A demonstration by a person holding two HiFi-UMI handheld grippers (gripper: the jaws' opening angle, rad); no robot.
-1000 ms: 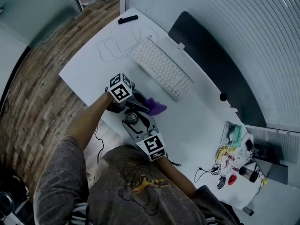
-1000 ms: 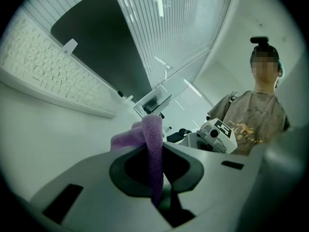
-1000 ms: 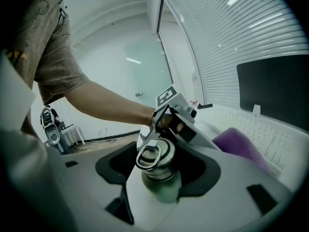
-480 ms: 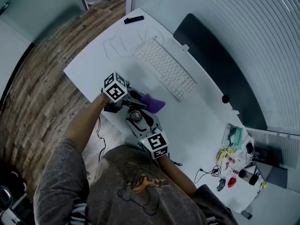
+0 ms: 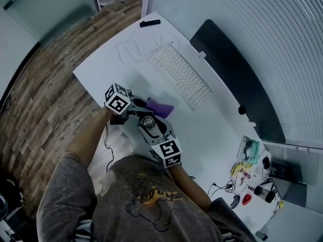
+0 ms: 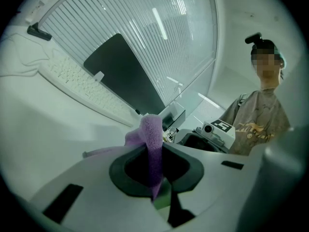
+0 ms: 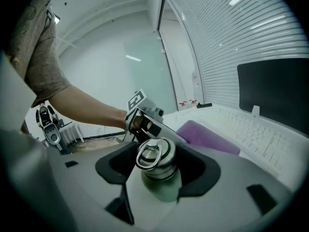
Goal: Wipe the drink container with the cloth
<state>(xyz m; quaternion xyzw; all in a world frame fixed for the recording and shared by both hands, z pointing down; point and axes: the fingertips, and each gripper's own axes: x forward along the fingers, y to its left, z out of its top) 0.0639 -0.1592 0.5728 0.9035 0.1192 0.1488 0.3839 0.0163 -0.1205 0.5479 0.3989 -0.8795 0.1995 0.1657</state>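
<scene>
The drink container [image 7: 157, 170] is a green bottle with a steel lid and a ring on top. My right gripper [image 7: 157, 174] is shut on its body, and it is held tilted over the desk's near edge [image 5: 147, 124]. The purple cloth [image 6: 151, 141] hangs pinched between the jaws of my left gripper [image 6: 155, 166]. In the head view the left gripper [image 5: 145, 106] comes in from the left, with the cloth [image 5: 161, 108] just beyond the bottle's top. From the right gripper view the cloth [image 7: 208, 136] lies behind the lid. Whether it touches the bottle I cannot tell.
On the white desk [image 5: 101, 64] a white keyboard [image 5: 181, 74] lies beyond the grippers, with a dark monitor [image 5: 229, 77] behind it. A black remote [image 5: 150, 22] and a white cable [image 5: 132, 47] sit at the far end. Small clutter [image 5: 250, 170] fills the right. Wooden floor runs on the left.
My left gripper has swung to the left over the desk and turned, and the cloth went with it. The right gripper and the bottle have kept still.
</scene>
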